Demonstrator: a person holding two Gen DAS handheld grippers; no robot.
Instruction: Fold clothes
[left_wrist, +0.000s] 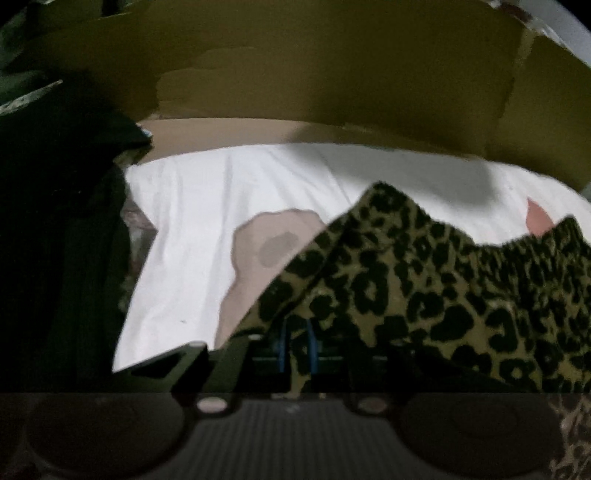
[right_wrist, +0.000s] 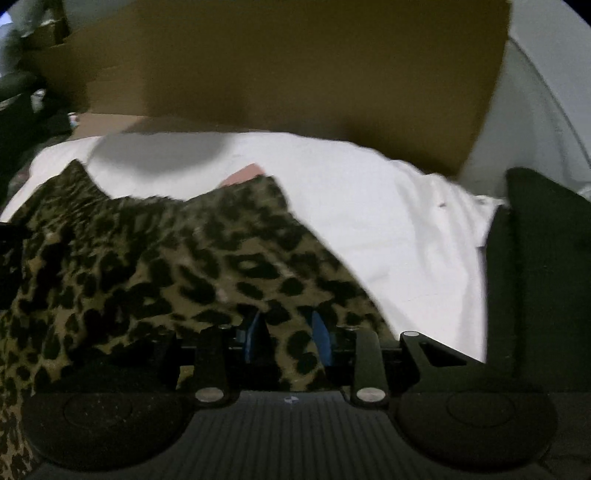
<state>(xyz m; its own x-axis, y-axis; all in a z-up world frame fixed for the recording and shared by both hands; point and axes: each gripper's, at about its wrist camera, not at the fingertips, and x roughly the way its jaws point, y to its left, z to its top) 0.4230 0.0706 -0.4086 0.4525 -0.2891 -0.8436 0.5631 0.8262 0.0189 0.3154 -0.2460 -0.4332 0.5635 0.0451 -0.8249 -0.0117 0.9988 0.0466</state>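
A leopard-print garment (left_wrist: 424, 280) lies bunched on a white sheet (left_wrist: 207, 206) and drapes over my left gripper (left_wrist: 297, 343). Its blue pads stand close together, shut on a fold of the print. In the right wrist view the same garment (right_wrist: 147, 266) spreads from the left to my right gripper (right_wrist: 288, 332). Its blue pads (right_wrist: 321, 336) stand well apart, and a strip of the fabric lies loosely between them. The garment's far edge rises in two peaks against the sheet (right_wrist: 388, 229).
A big cardboard box (left_wrist: 314, 74) (right_wrist: 295, 74) stands just behind the sheet. Dark clothing (left_wrist: 55, 240) is piled at the left, and a dark block (right_wrist: 543, 277) sits at the sheet's right edge. A tan patch (left_wrist: 266, 251) and a pink patch (right_wrist: 243, 173) show on the sheet.
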